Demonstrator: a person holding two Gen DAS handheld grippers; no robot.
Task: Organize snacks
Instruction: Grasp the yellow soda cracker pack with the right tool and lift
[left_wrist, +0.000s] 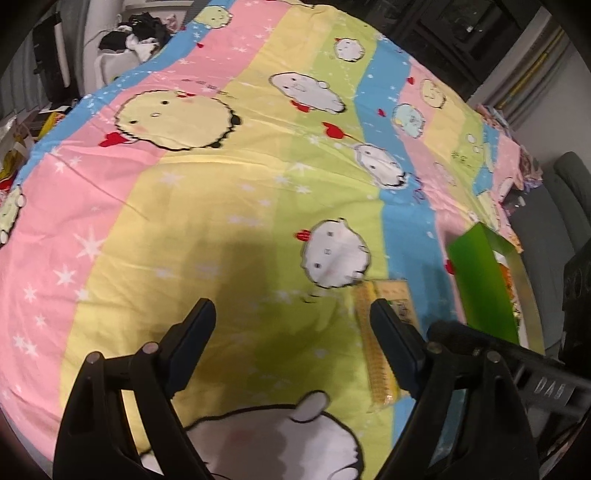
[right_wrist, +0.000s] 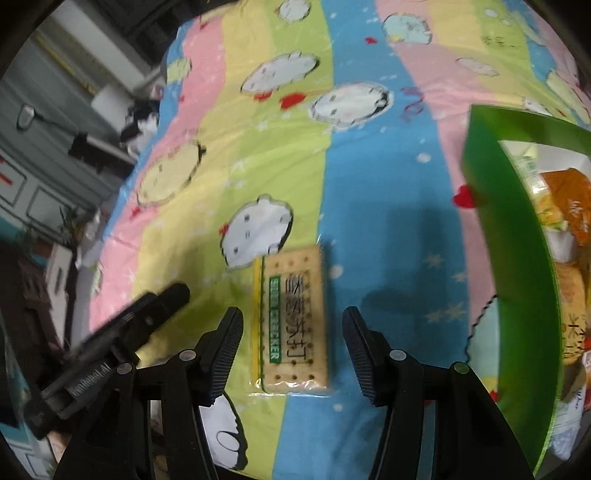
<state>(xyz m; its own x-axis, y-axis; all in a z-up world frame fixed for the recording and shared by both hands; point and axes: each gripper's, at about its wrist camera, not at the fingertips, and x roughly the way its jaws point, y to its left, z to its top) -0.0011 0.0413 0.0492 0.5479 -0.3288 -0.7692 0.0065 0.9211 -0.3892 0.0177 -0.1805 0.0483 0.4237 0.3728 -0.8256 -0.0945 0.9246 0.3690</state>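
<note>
A clear-wrapped cracker packet (right_wrist: 295, 321) with a green stripe lies flat on the cartoon bedsheet (right_wrist: 369, 184). My right gripper (right_wrist: 293, 325) straddles it, open, with a thin strip of sheet showing between each pad and the wrapper. In the left wrist view the same cracker packet (left_wrist: 373, 354) is partly hidden behind the right finger of my left gripper (left_wrist: 293, 314), which is open over bare sheet with nothing in it. A green box (right_wrist: 517, 258) holding several snack bags stands to the right; the green box (left_wrist: 480, 288) also shows in the left wrist view.
The left gripper's body (right_wrist: 122, 332) reaches in beside my right one. The right gripper's body (left_wrist: 498, 354) sits close to the green box. A pile of clothes (left_wrist: 140, 33) lies past the bed's far corner. A grey cabinet (right_wrist: 37, 177) stands beyond the bed's edge.
</note>
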